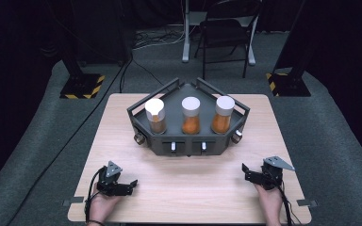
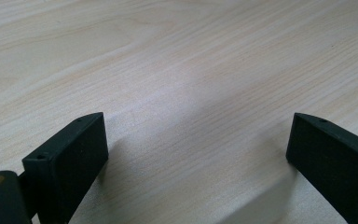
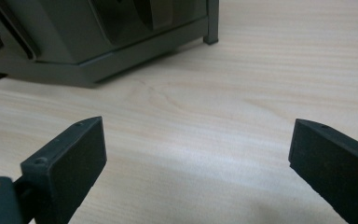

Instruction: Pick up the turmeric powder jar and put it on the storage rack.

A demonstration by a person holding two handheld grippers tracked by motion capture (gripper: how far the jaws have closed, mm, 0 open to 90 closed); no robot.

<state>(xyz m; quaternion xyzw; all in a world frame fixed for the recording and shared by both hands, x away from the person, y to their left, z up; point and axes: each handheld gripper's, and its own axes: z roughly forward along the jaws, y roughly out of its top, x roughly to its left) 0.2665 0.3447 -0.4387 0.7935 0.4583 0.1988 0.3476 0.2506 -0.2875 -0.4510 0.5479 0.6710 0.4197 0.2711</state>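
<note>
From the high view, three jars [image 1: 191, 115] of orange-brown stuff, perhaps spice, stand in a row in the dark rack [image 1: 188, 141] mid-counter [image 1: 184, 188]; the left tool [image 1: 133, 185] and right tool [image 1: 245, 170] rest near the rack's front, jaws apart; the right gripper view catches the rack's base [image 3: 98, 56] close up; the left gripper view has bare counter [image 2: 191, 70].

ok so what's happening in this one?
Nothing is held. A person rests the left gripper and right gripper on the light wooden table, both open and empty. Beyond them stands a dark grey angular metal rack holding three white-capped clear jars of orange-brown powder, all untouched in a row.
</note>
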